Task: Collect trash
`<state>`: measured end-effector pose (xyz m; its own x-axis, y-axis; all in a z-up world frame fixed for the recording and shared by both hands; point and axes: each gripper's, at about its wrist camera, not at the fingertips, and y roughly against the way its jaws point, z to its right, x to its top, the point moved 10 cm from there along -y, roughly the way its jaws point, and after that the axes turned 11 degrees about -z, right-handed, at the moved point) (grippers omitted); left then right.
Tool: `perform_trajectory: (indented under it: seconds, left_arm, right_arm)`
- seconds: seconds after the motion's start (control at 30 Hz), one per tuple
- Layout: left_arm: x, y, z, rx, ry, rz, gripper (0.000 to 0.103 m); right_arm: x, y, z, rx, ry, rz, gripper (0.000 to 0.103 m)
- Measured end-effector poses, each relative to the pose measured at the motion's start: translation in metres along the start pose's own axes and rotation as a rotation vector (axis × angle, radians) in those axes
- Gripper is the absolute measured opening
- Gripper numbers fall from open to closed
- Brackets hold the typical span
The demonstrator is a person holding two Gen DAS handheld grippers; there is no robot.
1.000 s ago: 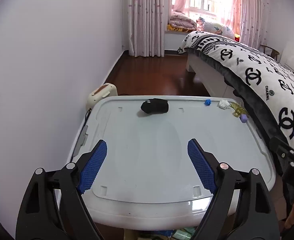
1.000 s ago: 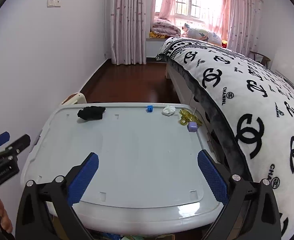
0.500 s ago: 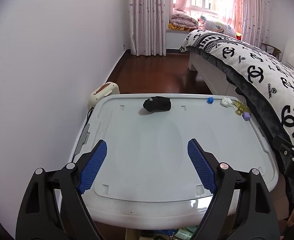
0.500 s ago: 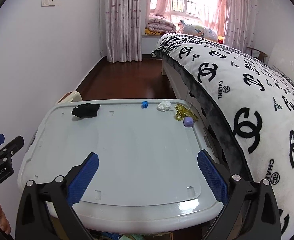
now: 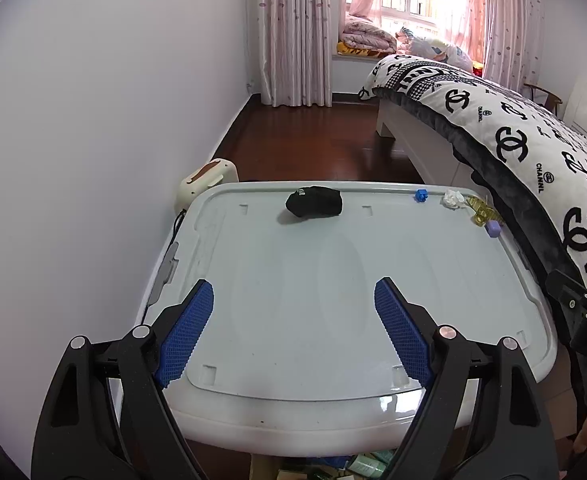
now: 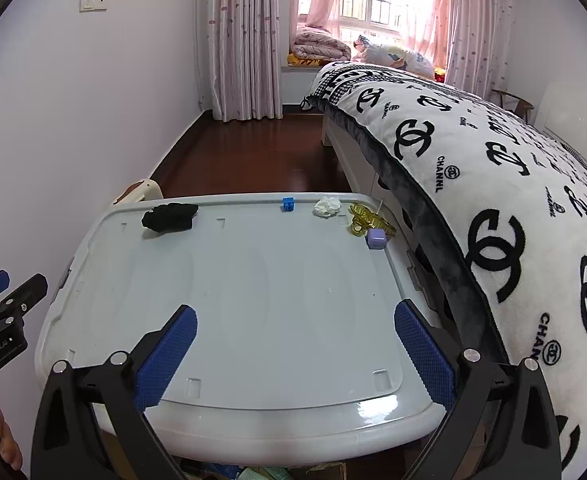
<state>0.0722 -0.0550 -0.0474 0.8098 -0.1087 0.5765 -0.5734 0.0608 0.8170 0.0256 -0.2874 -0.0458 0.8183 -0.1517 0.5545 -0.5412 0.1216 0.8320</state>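
Observation:
A white storage-box lid (image 5: 333, 280) (image 6: 273, 280) serves as the work surface. Along its far edge lie a black cloth bundle (image 5: 314, 201) (image 6: 170, 217), a small blue block (image 5: 421, 195) (image 6: 288, 203), a crumpled white tissue (image 5: 453, 199) (image 6: 327, 206), a yellow hair clip (image 5: 482, 211) (image 6: 367, 220) and a lilac cube (image 5: 493, 229) (image 6: 376, 238). My left gripper (image 5: 293, 300) is open and empty over the lid's near left part. My right gripper (image 6: 295, 326) is open and empty over the near edge. Both are far from the items.
A bed with a black-and-white logo blanket (image 6: 493, 168) runs along the right side of the box. A white wall (image 5: 93, 120) is close on the left. A cream device (image 5: 207, 178) sits on the wooden floor (image 6: 253, 152) behind the box.
Both views have drawn back and risen slightly. The lid's items sit a little farther away and lower in frame. Both grippers stay open.

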Motion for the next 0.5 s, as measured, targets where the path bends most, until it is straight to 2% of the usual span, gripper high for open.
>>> perform_trajectory:
  seconds: [0.5]
  left_arm:
    - [-0.0014, -0.0017, 0.0027, 0.007, 0.001, -0.012, 0.081]
  right_arm:
    - [-0.0022, -0.0012, 0.0027, 0.000, 0.004, -0.005, 0.098]
